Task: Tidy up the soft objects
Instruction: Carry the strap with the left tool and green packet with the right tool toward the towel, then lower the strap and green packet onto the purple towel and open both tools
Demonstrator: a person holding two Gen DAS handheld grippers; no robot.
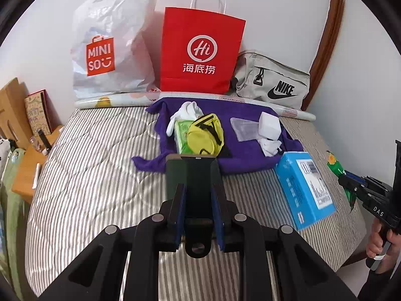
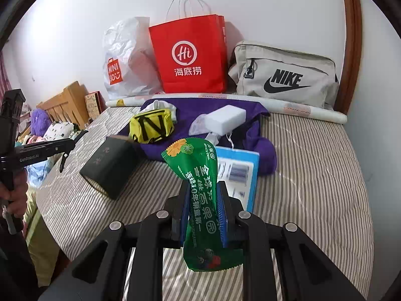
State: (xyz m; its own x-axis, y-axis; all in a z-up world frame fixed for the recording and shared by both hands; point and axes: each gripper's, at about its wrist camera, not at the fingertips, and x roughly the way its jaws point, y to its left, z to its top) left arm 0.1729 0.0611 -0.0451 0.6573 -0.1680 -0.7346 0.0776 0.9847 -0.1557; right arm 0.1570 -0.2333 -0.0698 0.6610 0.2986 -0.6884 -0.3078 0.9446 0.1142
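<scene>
My left gripper is shut on a dark green box, held above the striped bed; the same box shows in the right wrist view. My right gripper is shut on a green snack packet, also seen at the right edge of the left wrist view. A purple towel lies ahead with a yellow pouch, green tissue pack, white socks, white block and clear bag on it.
A blue box lies on the bed right of the towel. A white Miniso bag, red paper bag and grey Nike bag stand against the wall. A wooden headboard and bedside clutter are at left.
</scene>
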